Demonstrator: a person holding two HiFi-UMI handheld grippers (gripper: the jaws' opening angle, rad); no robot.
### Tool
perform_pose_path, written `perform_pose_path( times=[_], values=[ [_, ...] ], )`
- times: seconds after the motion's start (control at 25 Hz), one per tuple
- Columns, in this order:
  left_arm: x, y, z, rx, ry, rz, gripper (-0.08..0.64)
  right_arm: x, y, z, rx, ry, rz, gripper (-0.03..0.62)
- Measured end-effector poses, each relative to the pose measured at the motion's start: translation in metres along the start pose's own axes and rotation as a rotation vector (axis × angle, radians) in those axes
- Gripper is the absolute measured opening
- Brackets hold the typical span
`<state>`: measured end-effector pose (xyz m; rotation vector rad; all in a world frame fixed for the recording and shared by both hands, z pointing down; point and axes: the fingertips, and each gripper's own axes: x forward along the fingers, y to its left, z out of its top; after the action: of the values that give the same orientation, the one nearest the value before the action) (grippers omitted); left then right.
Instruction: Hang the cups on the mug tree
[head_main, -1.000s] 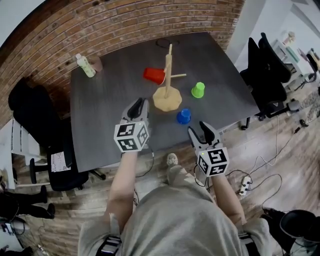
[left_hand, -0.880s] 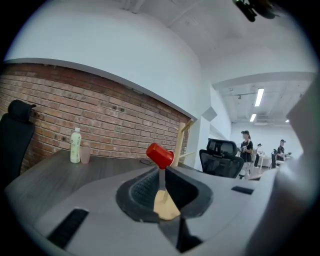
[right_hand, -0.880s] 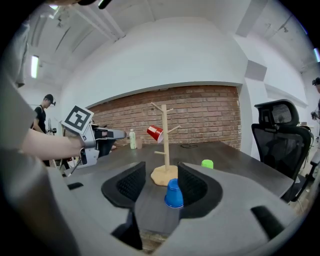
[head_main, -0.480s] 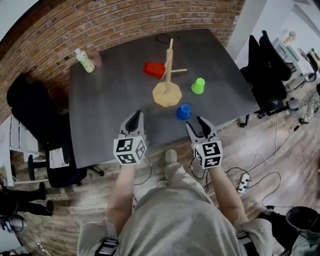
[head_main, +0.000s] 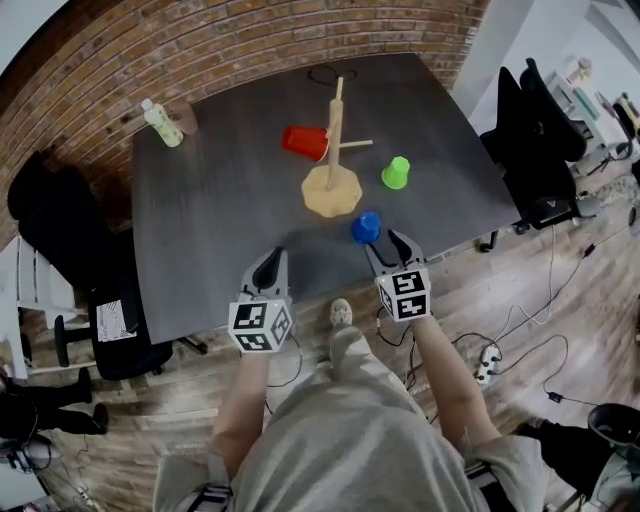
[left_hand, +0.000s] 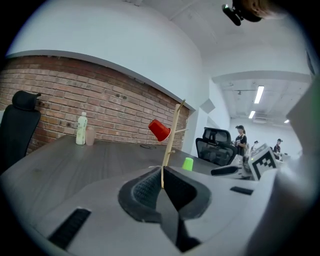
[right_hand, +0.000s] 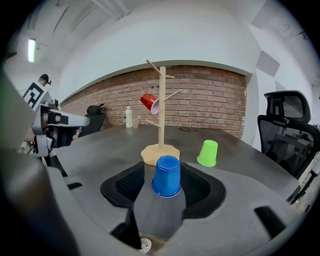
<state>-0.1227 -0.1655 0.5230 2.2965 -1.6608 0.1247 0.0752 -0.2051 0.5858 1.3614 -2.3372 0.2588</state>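
We pull our left gripper (head_main: 270, 258) back, shut and empty. Our right gripper (head_main: 385, 245) closes in, jaws opening, nothing between them yet, on the upturned blue plastic cup (head_main: 366, 227) near-right of the wooden mug tree (head_main: 333, 188).

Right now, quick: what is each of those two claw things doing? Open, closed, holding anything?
Left gripper: closed, holding nothing.
Right gripper: jaws apart and opening; the blue cup stands at their tips, not gripped.
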Motion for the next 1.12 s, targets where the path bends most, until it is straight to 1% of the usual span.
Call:
perform_pose_path(
  times=[0.32,0.6,0.84,1.12],
  values=[
    [-0.002,0.001,-0.03,-0.036,0.058,0.001,0.015,0.04,-0.009,-0.023,0.008,0.078,0.022,0.249],
    [0.002,-0.001,-0.049,-0.057,0.1,-0.005,0.015,0.067,-0.013,-0.034,0.008,0.121,0.028,0.253],
    [0.004,0.002,-0.055,-0.083,0.112,-0.004,0.015,0.073,-0.012,-0.036,0.01,0.126,0.011,0.245],
    [0.006,0.0,-0.052,-0.087,0.105,-0.006,0.015,0.073,-0.009,-0.03,-0.005,0.12,0.022,0.241]
  ],
)
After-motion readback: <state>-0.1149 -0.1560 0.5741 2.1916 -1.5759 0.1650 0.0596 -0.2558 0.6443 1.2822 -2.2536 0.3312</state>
